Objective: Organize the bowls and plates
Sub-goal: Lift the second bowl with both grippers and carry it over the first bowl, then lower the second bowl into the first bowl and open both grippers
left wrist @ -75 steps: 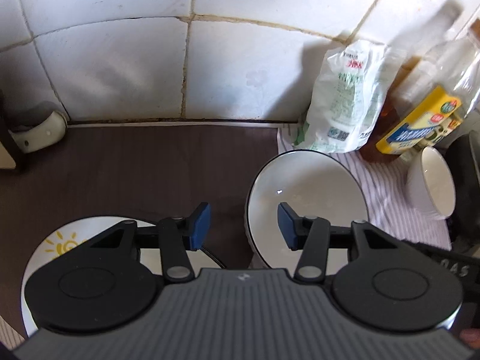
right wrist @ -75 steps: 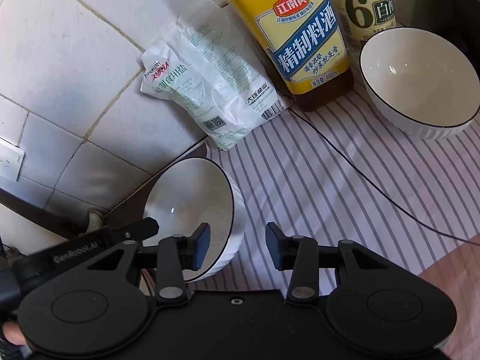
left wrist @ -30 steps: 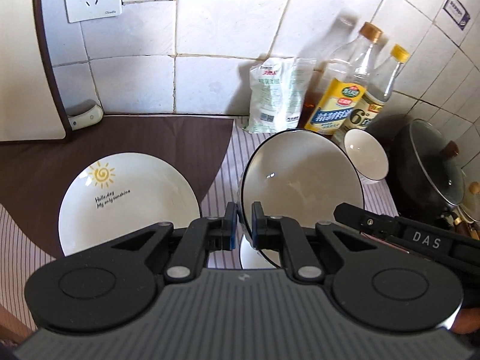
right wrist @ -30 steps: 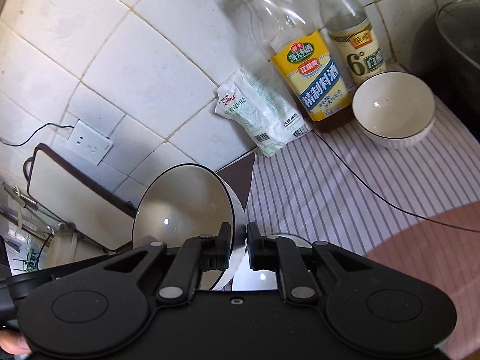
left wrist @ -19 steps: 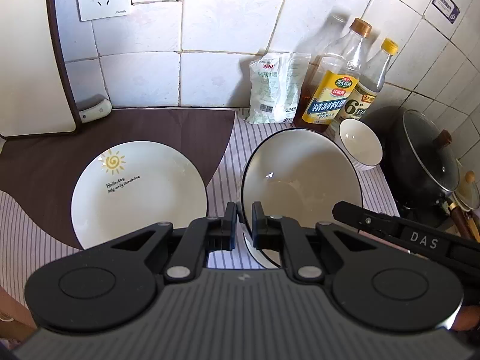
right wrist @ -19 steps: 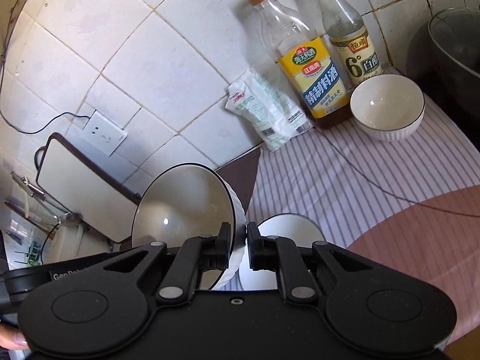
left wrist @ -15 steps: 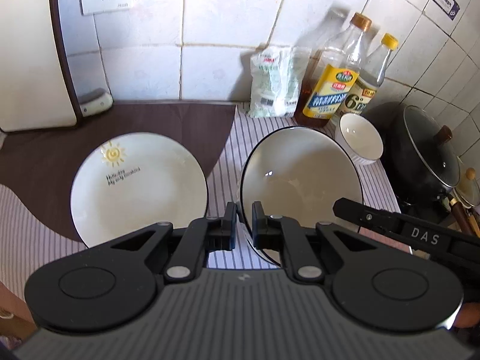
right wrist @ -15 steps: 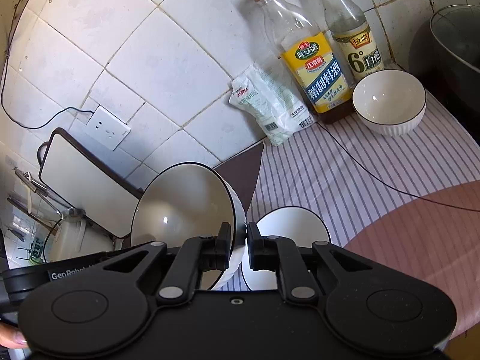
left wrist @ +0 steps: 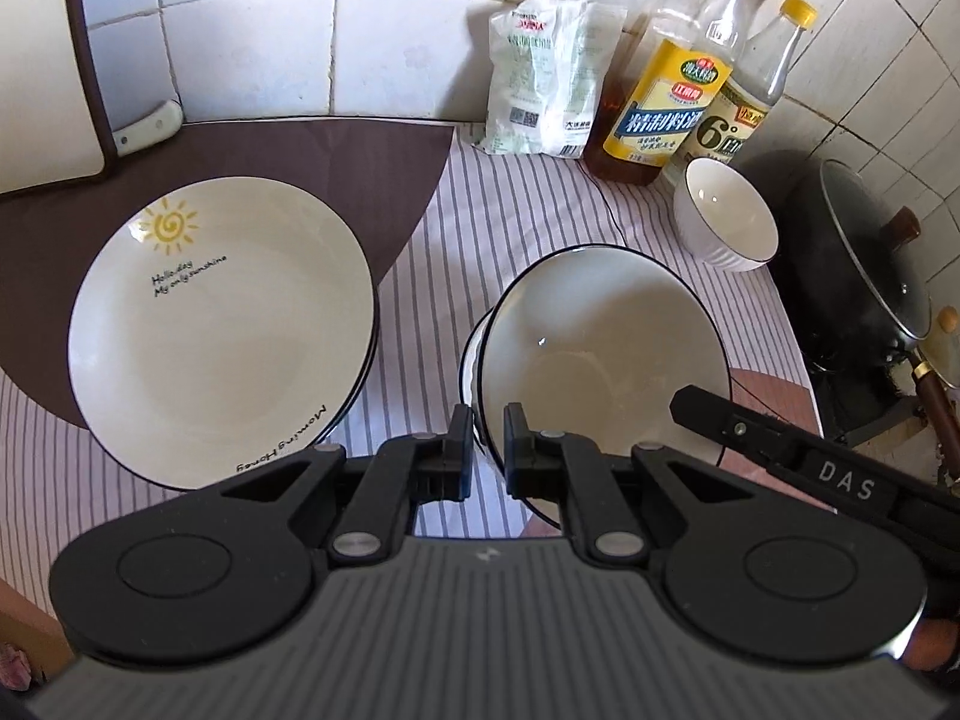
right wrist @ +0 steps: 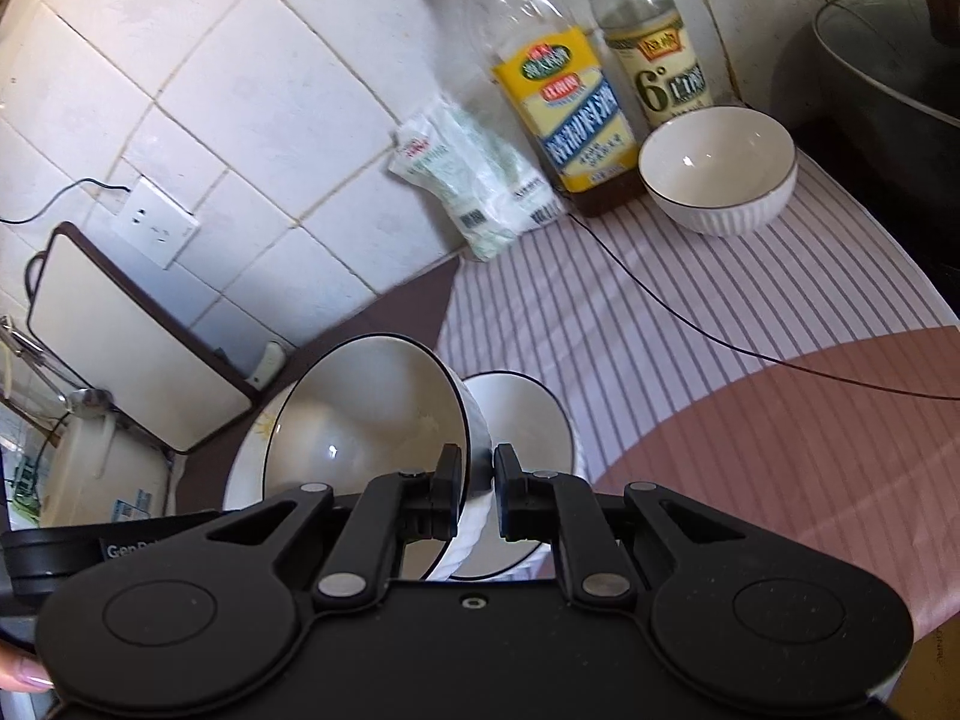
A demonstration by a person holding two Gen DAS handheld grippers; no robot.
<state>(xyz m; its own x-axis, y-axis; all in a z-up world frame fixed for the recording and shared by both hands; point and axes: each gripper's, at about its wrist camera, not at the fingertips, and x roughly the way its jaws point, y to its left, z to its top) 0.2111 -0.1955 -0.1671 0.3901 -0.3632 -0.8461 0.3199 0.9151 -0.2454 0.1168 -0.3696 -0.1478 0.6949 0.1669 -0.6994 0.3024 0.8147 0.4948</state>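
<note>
left claw (left wrist: 485, 441) clamped on near rim of big bowl (left wrist: 606, 354) | right claw (right wrist: 478, 492) clamped on same bowl's (right wrist: 366, 414) rim | bowl tilted, held just above second bowl (right wrist: 522, 414) on striped bench cloth (left wrist: 432, 276) | sun plate (left wrist: 222, 324) beside them | small bowl (left wrist: 726, 222) near bottles (left wrist: 672, 90)

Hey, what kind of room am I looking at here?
Most likely a home kitchen counter: a white tiled wall, cooking wine and vinegar bottles, a lidded black pot, and plates and bowls on a striped mat.
</note>
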